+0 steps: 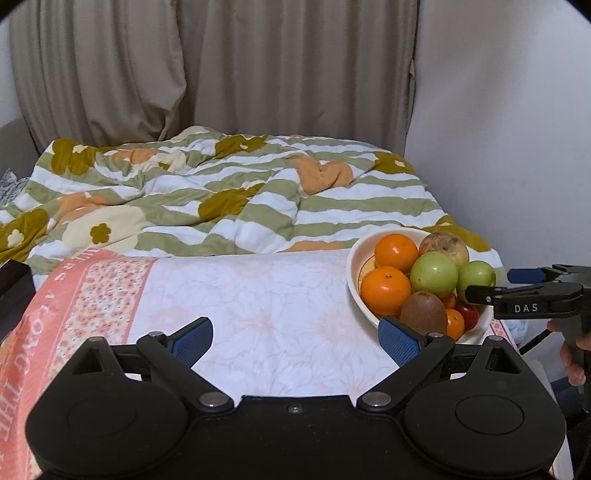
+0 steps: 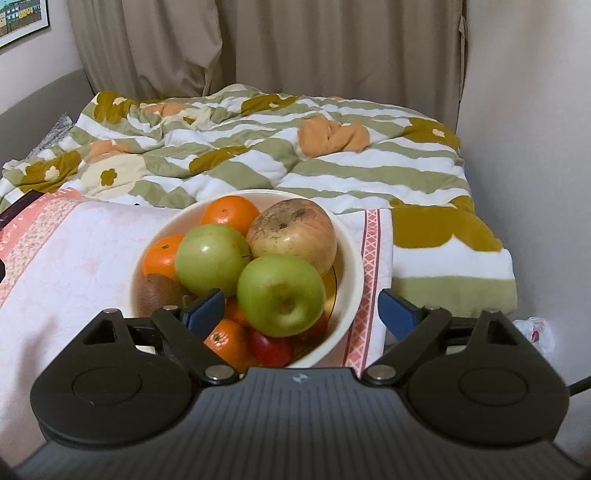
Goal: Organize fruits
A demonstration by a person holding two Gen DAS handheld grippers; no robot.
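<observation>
Cream bowl (image 2: 354, 258) brims with fruit; both grippers' jaws spread, seemingly empty.

A bed with a rumpled green-and-white striped floral quilt (image 1: 229, 192) fills the middle. Beige curtains (image 1: 221, 66) hang at twelve o'clock. A plain pale wall (image 1: 509, 129) stands at three o'clock. A framed picture (image 2: 20, 20) hangs at ten o'clock.

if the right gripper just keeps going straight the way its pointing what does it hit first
Most likely the nearer green apple: it sits on top of the pile in the bowl, between the open fingers of the right gripper. Depth is hard to judge, so the bowl's near rim could come first.
</observation>
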